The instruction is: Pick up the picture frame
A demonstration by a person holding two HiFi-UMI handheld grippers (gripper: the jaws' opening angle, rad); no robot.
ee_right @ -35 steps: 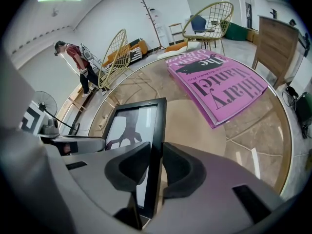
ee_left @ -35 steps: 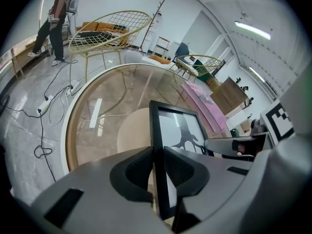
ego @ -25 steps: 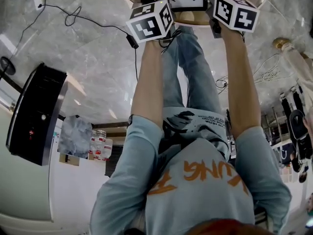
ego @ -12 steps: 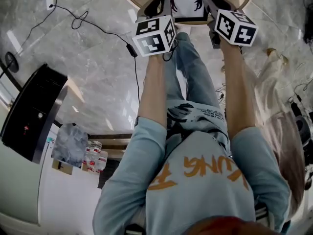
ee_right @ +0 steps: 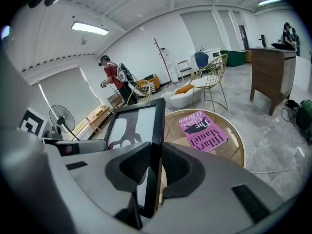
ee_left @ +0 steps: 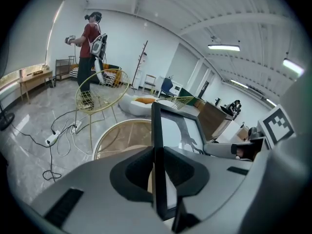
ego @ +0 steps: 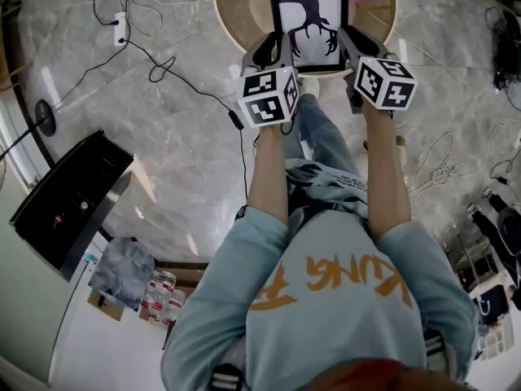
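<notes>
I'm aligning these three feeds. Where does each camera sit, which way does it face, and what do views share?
Head view: on the person's head, facing steeply down; shows both forearms, legs, left gripper, right gripper.
Left gripper view: on that gripper, looking along jaws shut on the picture frame; right gripper shows.
Right gripper view: likewise, at the frame's opposite edge.
Shared: all show frame and round table.

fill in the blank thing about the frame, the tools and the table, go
The picture frame is gripped by ____ tools, the left tool and the right tool, one on each side edge.
The book lying on the table is ____ in colour.
The table's top is ____ in shape.
Missing words: two; pink; round.
</notes>
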